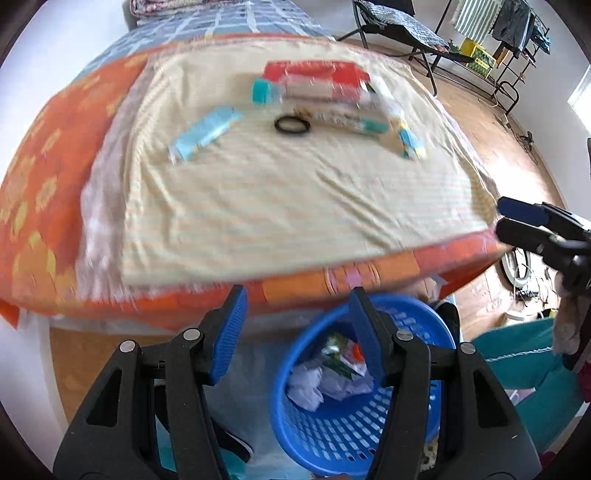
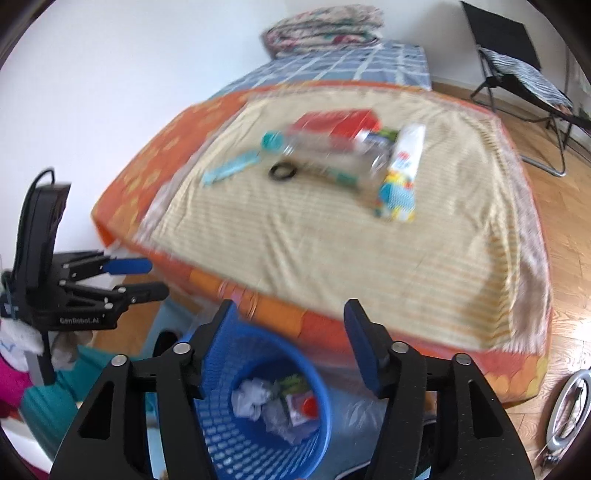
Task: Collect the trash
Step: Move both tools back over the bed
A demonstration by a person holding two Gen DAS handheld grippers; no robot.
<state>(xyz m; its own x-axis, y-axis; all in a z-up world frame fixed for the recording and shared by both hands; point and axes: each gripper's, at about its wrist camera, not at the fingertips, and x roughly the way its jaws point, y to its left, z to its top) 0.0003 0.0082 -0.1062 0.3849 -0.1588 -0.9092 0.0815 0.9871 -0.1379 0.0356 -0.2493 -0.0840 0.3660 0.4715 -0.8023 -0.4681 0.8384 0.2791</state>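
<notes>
On the bed (image 1: 44, 177), a striped cream cloth (image 1: 280, 199) carries the clutter: a red box (image 1: 314, 72) at 12 o'clock in the left wrist view, a clear bottle with a teal cap (image 1: 266, 92) just in front of it, a pale blue packet (image 1: 205, 133) at 11 o'clock, a black ring (image 1: 291, 124) near centre, and a colourful pouch (image 1: 410, 142) at 1 o'clock. All are blurred. A folding chair (image 1: 402, 33) stands on the wood floor beyond.

The blue basket (image 1: 354, 435) sits on the floor below the bed's edge, at 6 o'clock in both views, with crumpled white paper (image 1: 306, 387) and wrappers inside.

The left gripper (image 1: 295, 299) hangs over the basket rim, fingers spread wide, nothing between them. The right gripper (image 2: 291, 314) is likewise above the basket, spread and empty; from the left camera it shows at 3 o'clock.
</notes>
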